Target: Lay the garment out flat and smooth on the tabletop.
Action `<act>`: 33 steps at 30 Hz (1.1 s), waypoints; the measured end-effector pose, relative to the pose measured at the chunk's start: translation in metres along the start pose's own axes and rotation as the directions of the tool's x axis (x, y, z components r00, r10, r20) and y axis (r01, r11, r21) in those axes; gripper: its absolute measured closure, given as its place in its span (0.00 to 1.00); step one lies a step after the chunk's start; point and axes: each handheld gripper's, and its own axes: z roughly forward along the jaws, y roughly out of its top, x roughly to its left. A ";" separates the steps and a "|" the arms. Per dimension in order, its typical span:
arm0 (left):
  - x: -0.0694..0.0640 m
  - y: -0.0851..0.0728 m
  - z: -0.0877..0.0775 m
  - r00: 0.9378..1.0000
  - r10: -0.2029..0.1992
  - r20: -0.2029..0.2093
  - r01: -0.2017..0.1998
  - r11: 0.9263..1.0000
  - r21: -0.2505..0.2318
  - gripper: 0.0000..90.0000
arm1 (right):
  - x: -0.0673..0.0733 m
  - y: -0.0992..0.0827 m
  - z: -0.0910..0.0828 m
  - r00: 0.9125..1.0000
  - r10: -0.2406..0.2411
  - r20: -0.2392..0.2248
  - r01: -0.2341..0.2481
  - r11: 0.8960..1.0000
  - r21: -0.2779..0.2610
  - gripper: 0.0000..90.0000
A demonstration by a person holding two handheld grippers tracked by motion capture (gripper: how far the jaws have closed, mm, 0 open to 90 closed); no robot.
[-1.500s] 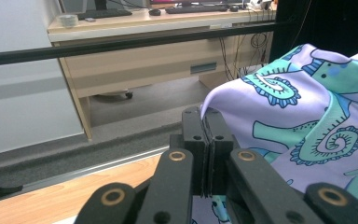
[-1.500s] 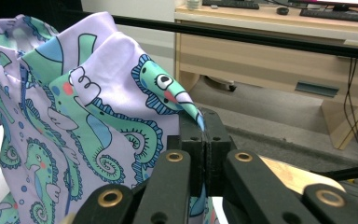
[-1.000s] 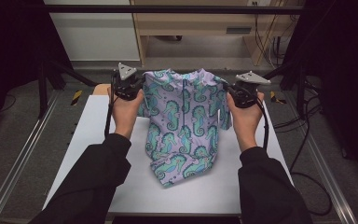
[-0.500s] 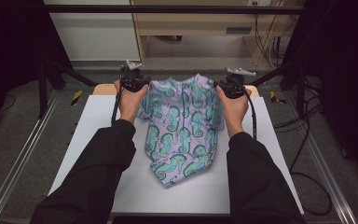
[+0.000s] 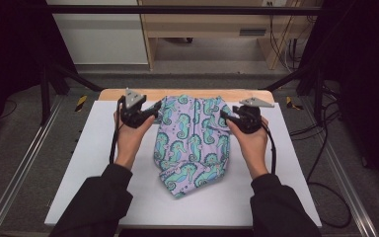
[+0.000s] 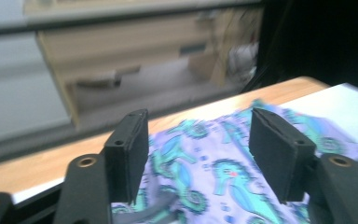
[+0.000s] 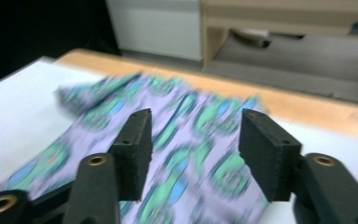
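At the seahorse-print garment's [image 5: 192, 140] far corners, left gripper [image 5: 154, 109] and right gripper [image 5: 225, 117], jaws just parted, empty.

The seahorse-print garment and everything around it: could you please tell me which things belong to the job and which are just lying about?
In the job:
- seahorse-print garment
- left hand-held gripper, jaws open, just opened
- right hand-held gripper, jaws open, just opened
- white table top

Lying about:
- wooden cabinet
- floor cables

Soft printed cloth garment [image 5: 193, 140] on a smooth matt white tabletop [image 5: 94, 163]
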 end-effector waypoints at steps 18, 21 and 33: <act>-0.030 -0.086 -0.081 0.994 -0.069 0.087 0.067 0.997 0.024 0.22 | 0.033 -0.095 -0.062 0.989 -0.128 -0.076 0.132 0.989 0.059 0.32; -0.030 -0.098 -0.089 0.995 -0.075 0.070 0.073 0.997 0.033 0.23 | 0.035 -0.108 -0.065 0.989 -0.114 -0.098 0.119 0.992 0.049 0.37; -0.035 -0.124 -0.102 0.997 -0.057 0.043 0.053 0.995 0.086 0.24 | 0.077 -0.127 -0.067 0.952 -0.175 -0.252 0.198 0.978 0.067 0.47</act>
